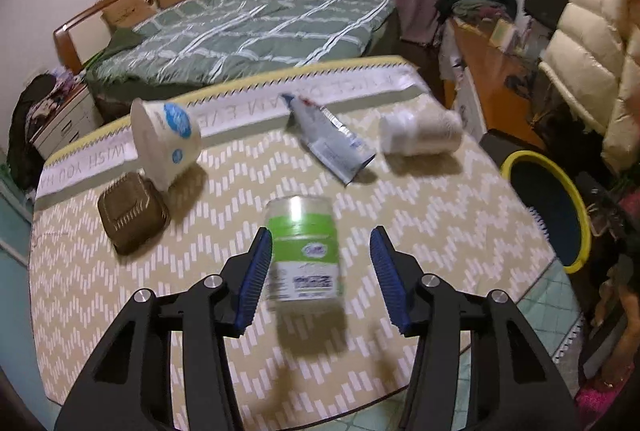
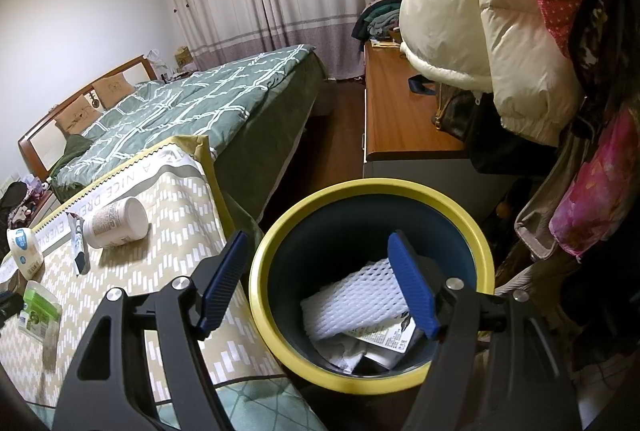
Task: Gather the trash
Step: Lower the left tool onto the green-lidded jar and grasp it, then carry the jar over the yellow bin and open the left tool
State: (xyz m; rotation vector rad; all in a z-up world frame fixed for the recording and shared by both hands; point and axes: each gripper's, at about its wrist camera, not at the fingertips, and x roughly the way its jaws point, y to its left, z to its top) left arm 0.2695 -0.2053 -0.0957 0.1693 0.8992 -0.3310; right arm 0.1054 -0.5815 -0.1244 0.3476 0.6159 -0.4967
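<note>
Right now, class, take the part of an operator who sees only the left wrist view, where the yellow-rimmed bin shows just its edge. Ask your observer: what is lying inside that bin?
Observer: A white foam net lies on top inside the bin.
Operator: Is anything under it?
Observer: Yes, printed packets lie beneath the foam, toward the near wall.
Operator: And where is the other gripper?
Observer: The right gripper points down into the bin's mouth, jaws open, with nothing held between its pads.
</note>
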